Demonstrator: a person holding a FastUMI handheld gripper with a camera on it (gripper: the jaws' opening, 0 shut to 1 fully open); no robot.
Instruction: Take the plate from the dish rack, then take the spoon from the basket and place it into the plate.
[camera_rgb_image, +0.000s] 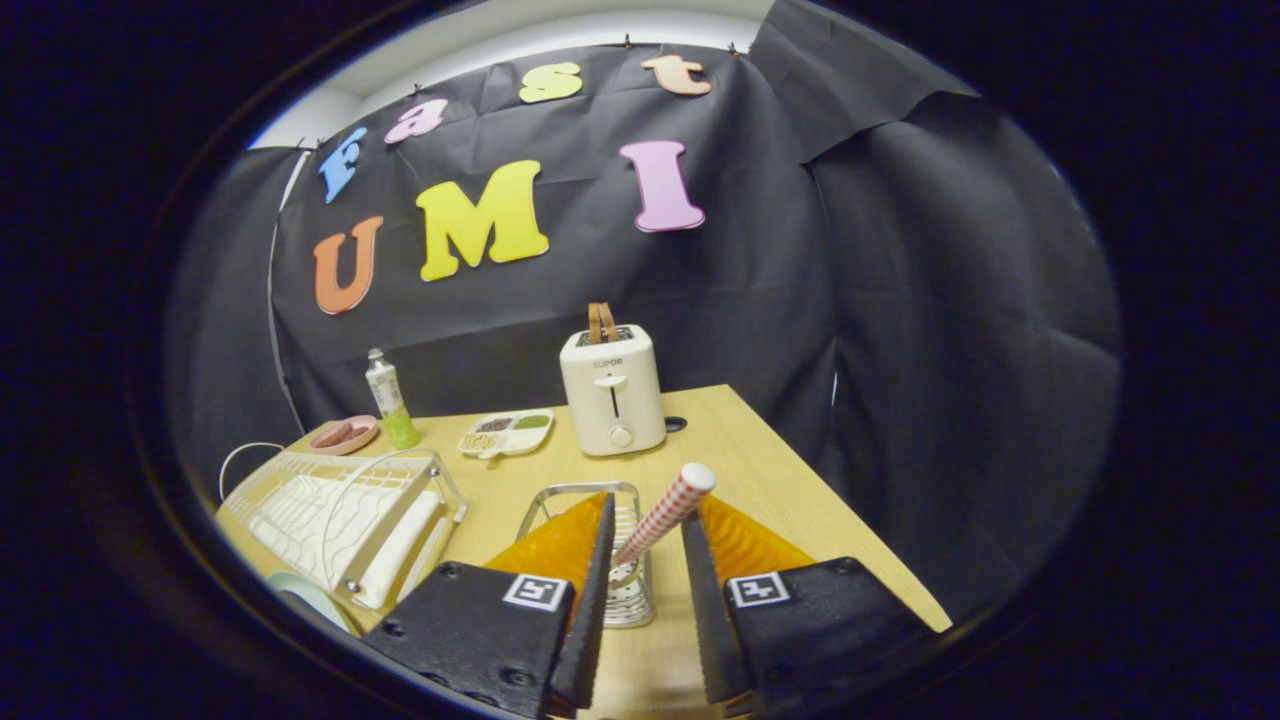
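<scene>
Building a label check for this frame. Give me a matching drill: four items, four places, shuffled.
Items
1. toaster
2. spoon with checked handle
3. dish rack
4. green bottle

Places
A. standing in the mesh basket, handle rising between the open fingers of the hand-held gripper
B. beside the pink dish, at the table's far corner
C. just behind the divided tray
D. beside the basket, near the table's edge

Pairs: 1-C, 2-A, 3-D, 4-B

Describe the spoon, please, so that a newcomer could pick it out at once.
On the wooden table, in front of the white toaster, a metal mesh basket stands. The spoon leans out of it between the open gripper's fingers, alone in its red-and-white checked handle.
</scene>
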